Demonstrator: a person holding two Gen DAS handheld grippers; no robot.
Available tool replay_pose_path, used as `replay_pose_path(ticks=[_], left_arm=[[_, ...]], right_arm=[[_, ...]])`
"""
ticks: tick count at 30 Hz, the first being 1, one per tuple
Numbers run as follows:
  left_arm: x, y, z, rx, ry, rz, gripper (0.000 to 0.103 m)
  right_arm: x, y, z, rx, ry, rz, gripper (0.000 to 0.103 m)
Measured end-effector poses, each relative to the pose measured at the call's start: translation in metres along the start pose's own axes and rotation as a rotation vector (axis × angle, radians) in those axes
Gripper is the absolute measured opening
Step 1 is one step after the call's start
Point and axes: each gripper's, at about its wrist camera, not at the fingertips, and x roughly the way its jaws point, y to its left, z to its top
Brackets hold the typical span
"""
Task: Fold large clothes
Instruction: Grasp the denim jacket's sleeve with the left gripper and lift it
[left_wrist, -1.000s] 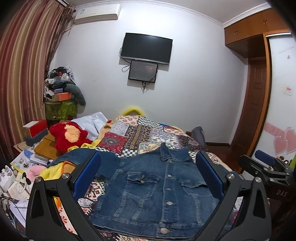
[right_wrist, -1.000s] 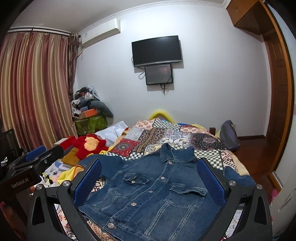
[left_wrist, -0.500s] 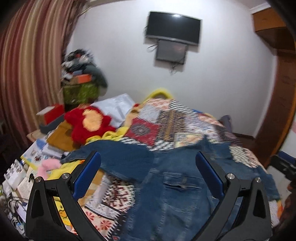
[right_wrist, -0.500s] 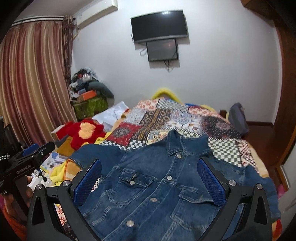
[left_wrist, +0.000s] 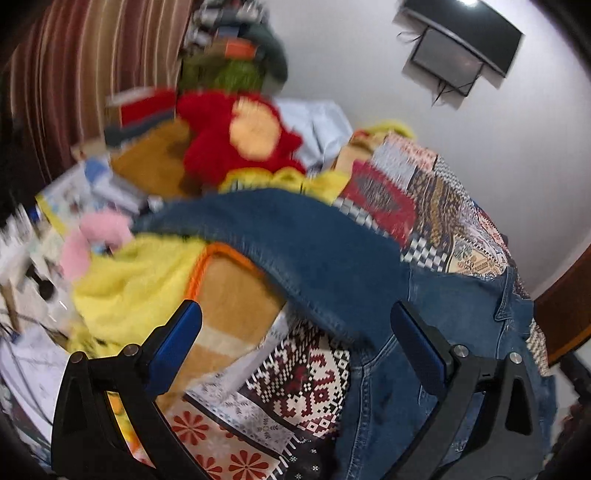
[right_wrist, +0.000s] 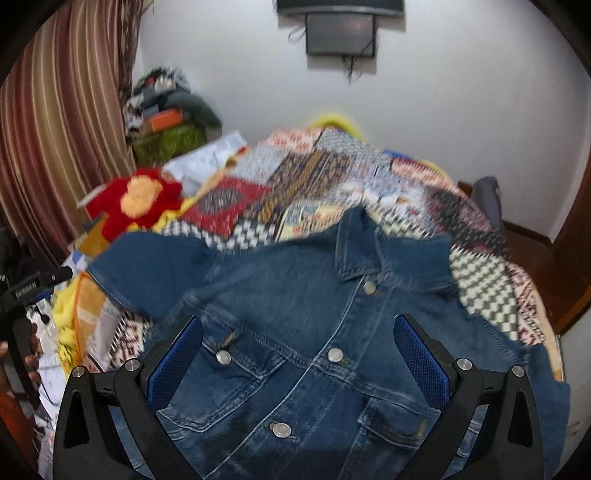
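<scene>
Denim jacket (right_wrist: 314, 332) spread front-up over the patchwork quilt (right_wrist: 332, 177) of a bed, collar pointing away, buttons done up the middle. Right gripper (right_wrist: 298, 363) spread wide and holding nothing, blue pads (right_wrist: 421, 362) hovering above the chest of the jacket; button placket running between the two fingers, one breast pocket by the left finger, the other by the right. Whether the pads touch the cloth cannot be told. Left gripper (left_wrist: 295, 350) likewise wide apart and empty, seen tilted and blurred. In that view the jacket (left_wrist: 443, 332) lying mostly beneath and beyond the right finger (left_wrist: 417, 354), one sleeve (left_wrist: 277, 236) stretching out across the gap ahead of both fingertips and off past the left finger (left_wrist: 173, 343). Between the fingers, nearer than the sleeve, bare quilt with red-and-white knit-like pattern. Beyond the left finger, a yellow blanket (left_wrist: 140, 280) just beside the sleeve's cuff, then a red plush toy (left_wrist: 236, 140) farther off and a striped curtain (left_wrist: 92, 74) behind. Dark screen (right_wrist: 340, 33) on the white wall straight ahead of the right gripper, well beyond the collar.
</scene>
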Motion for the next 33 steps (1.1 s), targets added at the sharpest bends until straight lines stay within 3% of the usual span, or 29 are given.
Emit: replay_pose_path(ticks=[4,10,15,17,22,26,29,33], left_arm=[[0.029,0.016,0.0,-0.07,0.09,-0.091,0.103],[0.057,0.009,0.007,-0.069,0.143,-0.166,0.084],[0.085,0.004,0.013,-0.08,0.198,-0.214,0.043],[0.094,0.002,0.015,-0.048,0.2,-0.157,0.014],[0.087,-0.015,0.02,0.056,0.136,-0.063,0.008],[0.056,-0.053,0.028,0.218,0.024,0.0,0.008],[0.032,-0.085,0.036,0.303,-0.041,-0.042,0.008],[0.024,-0.128,0.032,0.398,-0.043,-0.125,0.008]], right_arm=[[0.038,0.004,-0.008,-0.041,0.087,-0.018,0.103],[0.069,-0.005,-0.018,0.009,0.203,0.051,0.103],[0.077,-0.018,-0.023,0.111,0.246,0.104,0.103],[0.079,-0.022,-0.024,0.151,0.253,0.119,0.103],[0.077,-0.028,-0.023,0.201,0.258,0.141,0.103],[0.069,-0.031,-0.018,0.206,0.239,0.147,0.103],[0.056,-0.034,-0.013,0.205,0.209,0.147,0.103],[0.037,-0.039,-0.009,0.209,0.163,0.147,0.103]])
